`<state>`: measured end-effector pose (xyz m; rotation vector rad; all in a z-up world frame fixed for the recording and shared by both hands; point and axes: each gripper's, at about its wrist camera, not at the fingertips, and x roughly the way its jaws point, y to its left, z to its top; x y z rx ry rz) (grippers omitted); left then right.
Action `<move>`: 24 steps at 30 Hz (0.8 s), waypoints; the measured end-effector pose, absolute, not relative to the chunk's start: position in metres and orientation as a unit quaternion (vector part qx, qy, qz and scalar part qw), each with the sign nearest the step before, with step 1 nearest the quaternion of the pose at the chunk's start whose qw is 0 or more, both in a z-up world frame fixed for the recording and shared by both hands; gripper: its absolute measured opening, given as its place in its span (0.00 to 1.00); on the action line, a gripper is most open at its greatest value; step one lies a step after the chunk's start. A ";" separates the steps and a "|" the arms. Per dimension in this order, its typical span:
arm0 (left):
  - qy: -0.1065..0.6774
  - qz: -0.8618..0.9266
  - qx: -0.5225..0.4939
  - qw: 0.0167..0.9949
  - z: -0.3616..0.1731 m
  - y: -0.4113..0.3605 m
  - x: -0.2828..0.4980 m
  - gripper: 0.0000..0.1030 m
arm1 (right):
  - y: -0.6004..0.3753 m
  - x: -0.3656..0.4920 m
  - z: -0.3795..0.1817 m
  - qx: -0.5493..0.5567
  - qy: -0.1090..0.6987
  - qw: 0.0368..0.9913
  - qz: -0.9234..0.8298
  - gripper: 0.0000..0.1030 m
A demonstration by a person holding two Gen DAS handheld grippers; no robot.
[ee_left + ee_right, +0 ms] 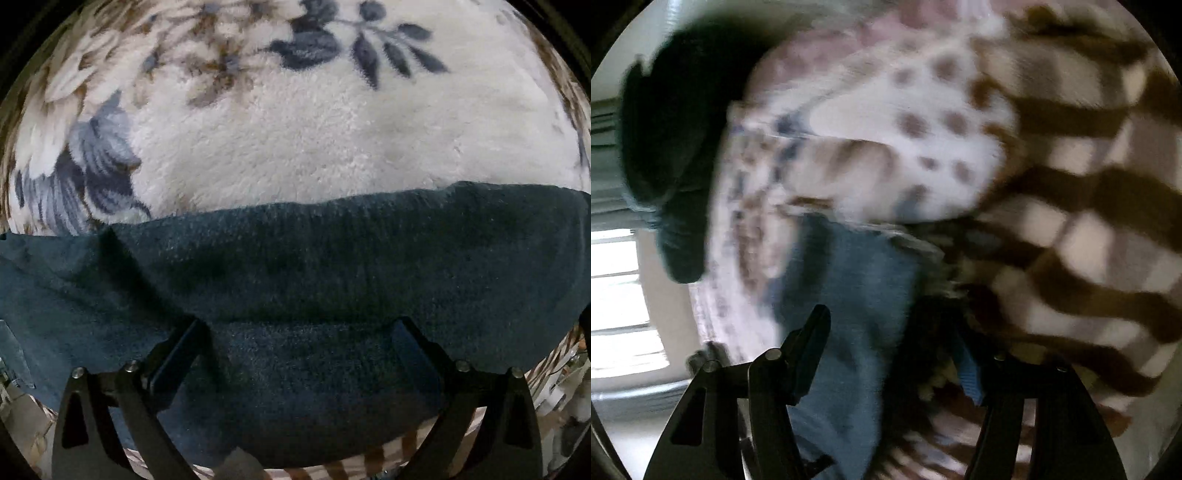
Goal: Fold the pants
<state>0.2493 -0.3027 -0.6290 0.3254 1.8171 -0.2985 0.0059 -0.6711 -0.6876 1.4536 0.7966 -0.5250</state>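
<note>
My left tongs (295,332) gape, unclenched, over the pants (332,258) lying on the blanket (314,140). Right tongs (897,339) also spread, view blurred. I should pinch both corners evenly before folding.

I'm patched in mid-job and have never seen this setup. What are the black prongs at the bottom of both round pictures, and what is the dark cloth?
Each picture comes from a fisheye camera on a hand-held gripper, looking along its two black fingers. In the left wrist view, the left gripper stands wide open around the dark teal pants, which lie on a fluffy floral blanket. The right wrist view is motion-blurred: the right gripper also looks open, with blue cloth between its fingers, a brown checked blanket beyond. Whether it grips anything is unclear.
</note>
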 end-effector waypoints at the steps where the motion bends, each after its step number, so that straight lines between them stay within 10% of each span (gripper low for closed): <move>1: 0.784 -0.127 0.141 0.592 -0.631 -0.307 0.251 1.00 | -0.668 0.007 -0.684 0.645 0.333 0.652 -0.218 0.45; 9: 0.792 -0.116 0.145 0.582 -0.644 -0.323 0.257 1.00 | -0.672 0.034 -0.714 0.666 0.330 0.645 -0.175 0.46; 11: 0.794 -0.115 0.143 0.579 -0.648 -0.324 0.255 1.00 | -0.672 0.037 -0.705 0.682 0.281 0.664 -0.124 0.25; 17: 0.788 -0.119 0.141 0.588 -0.650 -0.318 0.260 1.00 | -0.662 0.081 -0.710 0.632 0.345 0.682 -0.129 0.28; 20: 0.778 -0.119 0.118 0.605 -0.633 -0.312 0.257 1.00 | -0.661 0.090 -0.709 0.631 0.347 0.674 -0.167 0.08; 24: 0.758 -0.099 0.131 0.632 -0.621 -0.296 0.261 1.00 | -0.650 0.090 -0.676 0.628 0.305 0.685 -0.207 0.07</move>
